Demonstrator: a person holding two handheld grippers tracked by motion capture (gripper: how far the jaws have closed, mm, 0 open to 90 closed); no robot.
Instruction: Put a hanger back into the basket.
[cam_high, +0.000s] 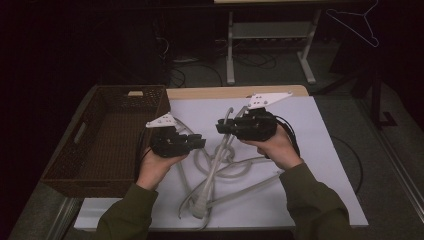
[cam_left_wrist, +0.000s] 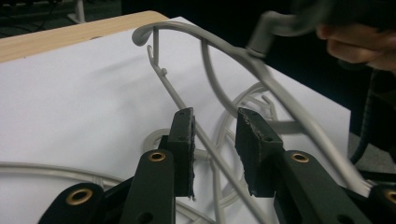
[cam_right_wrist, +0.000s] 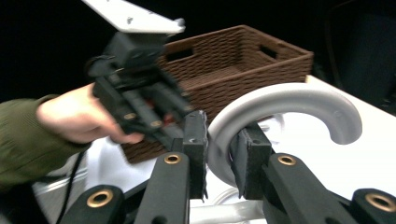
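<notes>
Judging by the brown wicker basket (cam_high: 107, 137) sitting bare at the table's left, you're barely started. The tangle of grey hangers (cam_high: 220, 172) lies on the white sheet (cam_high: 320, 155), nothing sorted yet. Your right gripper (cam_right_wrist: 218, 149) is clamped on one hanger's hook (cam_right_wrist: 285, 105), lifting it. Your left gripper (cam_left_wrist: 215, 149) has jaws apart around a thin bar, pads not pressing it.
</notes>
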